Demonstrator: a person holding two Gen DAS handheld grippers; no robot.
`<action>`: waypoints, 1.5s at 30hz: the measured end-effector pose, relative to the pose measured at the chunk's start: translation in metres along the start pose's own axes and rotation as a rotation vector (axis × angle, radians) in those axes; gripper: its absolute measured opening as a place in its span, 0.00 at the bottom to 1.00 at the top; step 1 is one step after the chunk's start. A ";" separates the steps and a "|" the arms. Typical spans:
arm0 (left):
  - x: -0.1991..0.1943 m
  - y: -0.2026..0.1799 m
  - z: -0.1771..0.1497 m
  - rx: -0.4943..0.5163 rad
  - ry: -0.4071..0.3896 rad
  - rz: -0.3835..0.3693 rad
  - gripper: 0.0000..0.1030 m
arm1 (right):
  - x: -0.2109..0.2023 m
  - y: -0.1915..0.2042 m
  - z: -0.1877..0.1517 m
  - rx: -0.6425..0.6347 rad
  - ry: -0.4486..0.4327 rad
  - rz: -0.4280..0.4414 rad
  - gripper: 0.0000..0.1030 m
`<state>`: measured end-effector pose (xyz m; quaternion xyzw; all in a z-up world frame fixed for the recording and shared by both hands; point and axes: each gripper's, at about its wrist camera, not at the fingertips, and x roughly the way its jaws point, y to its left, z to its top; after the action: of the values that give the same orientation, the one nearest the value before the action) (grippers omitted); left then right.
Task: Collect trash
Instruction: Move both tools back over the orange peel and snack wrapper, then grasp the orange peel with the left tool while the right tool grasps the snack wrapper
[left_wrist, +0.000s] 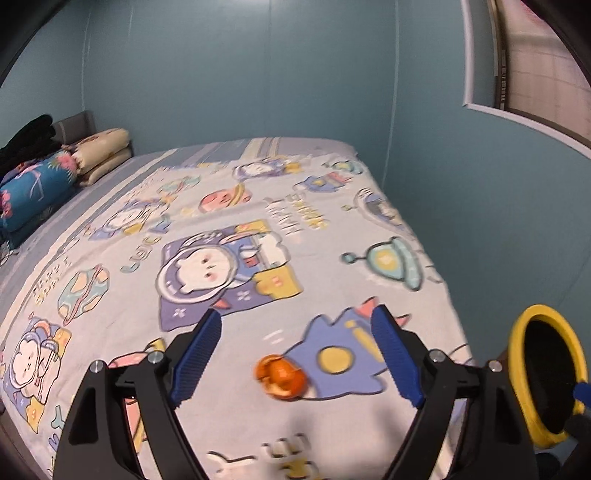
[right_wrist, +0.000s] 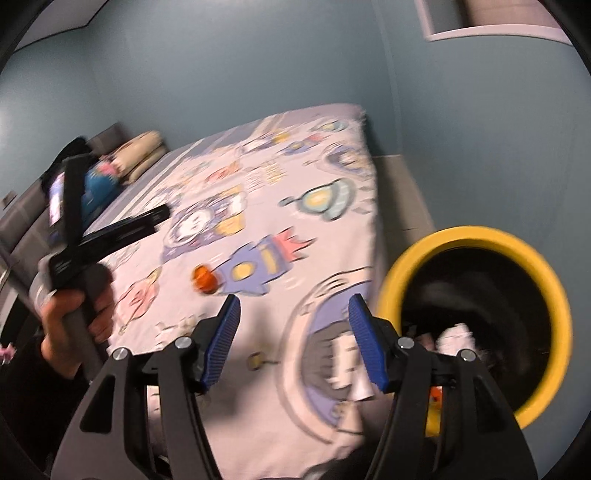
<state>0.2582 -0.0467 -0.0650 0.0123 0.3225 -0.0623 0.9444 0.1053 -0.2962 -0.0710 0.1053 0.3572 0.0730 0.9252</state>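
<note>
Peel (left_wrist: 280, 376) lies on bed (left_wrist: 110, 266), framed by left gripper (left_wrist: 295, 354), jaws wide, empty. Right gripper (right_wrist: 293, 343) half-open, empty, beside bin (right_wrist: 476, 236), likely staged for drop-in.

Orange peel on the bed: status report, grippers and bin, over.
Left gripper open, empty, orange peel ahead on bedspread. Right gripper open, empty, beside yellow-rimmed bin. Path to the peel clear.
</note>
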 end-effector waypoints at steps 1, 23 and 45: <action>0.003 0.005 -0.002 -0.002 0.007 0.004 0.77 | 0.004 0.006 -0.003 -0.011 0.013 0.010 0.56; 0.103 0.040 -0.062 -0.053 0.212 -0.043 0.77 | 0.111 0.104 -0.065 -0.167 0.276 0.147 0.56; 0.127 0.024 -0.065 0.005 0.241 -0.140 0.23 | 0.156 0.121 -0.074 -0.243 0.340 0.081 0.30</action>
<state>0.3213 -0.0322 -0.1949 -0.0002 0.4336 -0.1268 0.8922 0.1628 -0.1354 -0.1954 -0.0064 0.4922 0.1692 0.8539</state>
